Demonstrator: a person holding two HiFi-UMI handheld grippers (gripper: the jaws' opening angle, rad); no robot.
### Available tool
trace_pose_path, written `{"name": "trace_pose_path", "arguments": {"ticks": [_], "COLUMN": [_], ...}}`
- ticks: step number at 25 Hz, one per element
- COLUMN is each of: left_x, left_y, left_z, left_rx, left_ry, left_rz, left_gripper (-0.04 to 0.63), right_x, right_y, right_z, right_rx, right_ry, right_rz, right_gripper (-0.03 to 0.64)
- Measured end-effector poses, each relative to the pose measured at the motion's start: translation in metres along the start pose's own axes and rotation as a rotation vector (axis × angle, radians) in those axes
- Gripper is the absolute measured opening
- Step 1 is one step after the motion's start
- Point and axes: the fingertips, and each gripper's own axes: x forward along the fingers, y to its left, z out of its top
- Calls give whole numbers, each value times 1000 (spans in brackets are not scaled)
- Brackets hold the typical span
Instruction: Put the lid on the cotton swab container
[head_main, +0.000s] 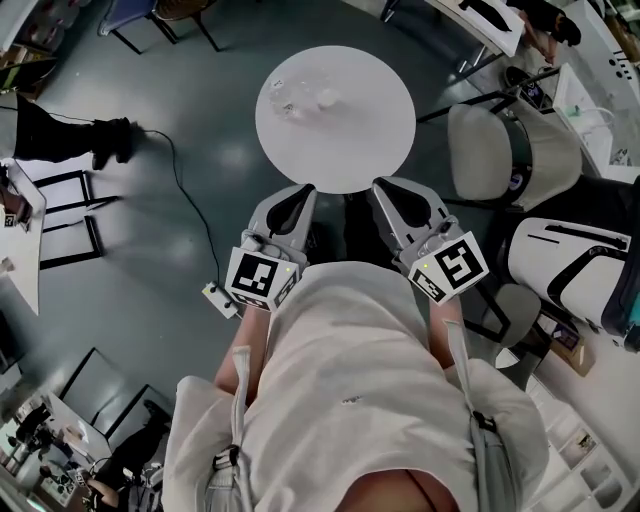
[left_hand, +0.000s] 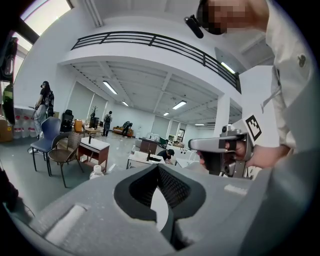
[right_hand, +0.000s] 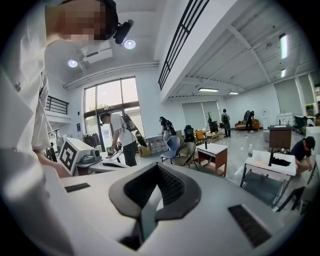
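On the round white table (head_main: 370, 140), toward its far left, lie small clear plastic pieces (head_main: 300, 100); I cannot tell which is the cotton swab container and which the lid. My left gripper (head_main: 297, 200) and right gripper (head_main: 388, 194) are held close to the person's body at the table's near edge, well short of those pieces. Both are shut with nothing between the jaws. The left gripper view looks out across the room over its shut gripper (left_hand: 158, 167), and the right gripper view does the same over its own (right_hand: 159, 166). Neither gripper view shows the table or the clear pieces.
A padded chair (head_main: 490, 150) stands right of the table, and a black cable (head_main: 195, 215) runs over the floor on the left. Desks (left_hand: 92, 147), chairs (right_hand: 185, 155) and several people fill the room in the gripper views. The right gripper in a hand (left_hand: 222, 150) shows in the left gripper view.
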Motion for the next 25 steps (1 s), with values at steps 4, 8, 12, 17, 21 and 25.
{"name": "trace_pose_path", "arguments": {"ticks": [4,8,12,17,21,25], "left_x": [26,49,72,99,112,126], "left_y": [6,12,18,21,26,32], "left_z": [11,21,33,44,49,49], "left_rx": [-1,-6,-9,-14,-25,-46], "left_ry": [-11,-20,-26,-35,-41,-42], "left_rz": [33,74,130,190,242,290], "left_gripper": [9,9,9,9,9,9], "right_x": [10,22,33,45,59,72], "right_y": [-29,-56,-81,-113,-130,-144], "right_z": [7,17,30,39,41,40], "right_rx": [-7,-17,-31,-42,-48,-56], "right_ry": [2,3,2,8,19,39], "right_rz": [37,80,139,203,259,317], "right_gripper": [6,6,6,6,6,6]}}
